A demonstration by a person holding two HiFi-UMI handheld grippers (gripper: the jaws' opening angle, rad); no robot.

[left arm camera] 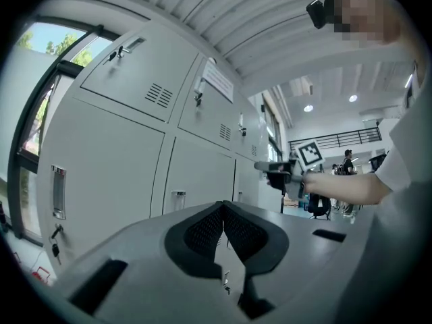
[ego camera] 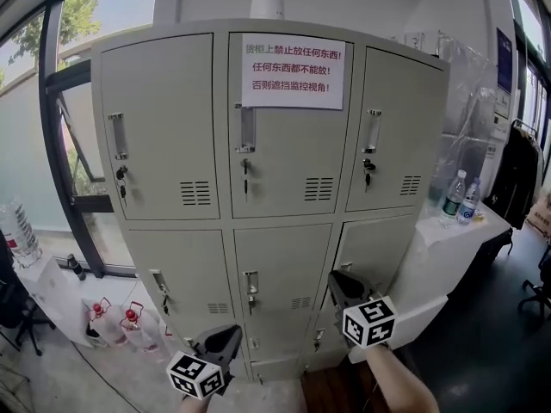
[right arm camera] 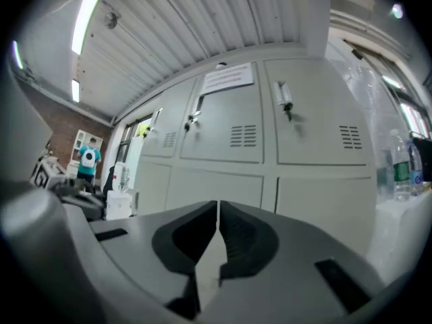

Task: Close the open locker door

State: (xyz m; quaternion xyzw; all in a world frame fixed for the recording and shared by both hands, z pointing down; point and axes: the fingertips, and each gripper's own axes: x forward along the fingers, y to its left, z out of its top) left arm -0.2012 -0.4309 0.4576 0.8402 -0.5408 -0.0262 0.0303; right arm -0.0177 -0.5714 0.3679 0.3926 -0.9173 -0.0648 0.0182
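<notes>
A grey locker cabinet (ego camera: 284,188) with three columns of doors fills the head view. The middle-row right door (ego camera: 379,252) sits slightly askew; I cannot tell whether it is flush. My right gripper (ego camera: 337,280) is shut and empty, its tips close to that door's left edge near the handle. My left gripper (ego camera: 225,338) is lower, in front of the bottom-left doors, also shut and empty. In the left gripper view the jaws (left arm camera: 223,208) meet, and the right gripper (left arm camera: 273,173) shows beside the lockers. In the right gripper view the jaws (right arm camera: 217,209) are closed, facing closed-looking doors (right arm camera: 317,123).
A paper sign (ego camera: 293,70) hangs on the top middle door. A white table (ego camera: 448,239) with water bottles (ego camera: 461,198) stands right of the cabinet. Red-capped containers (ego camera: 129,318) sit on the floor at left, below a window (ego camera: 77,101). Dark clothing (ego camera: 516,175) hangs far right.
</notes>
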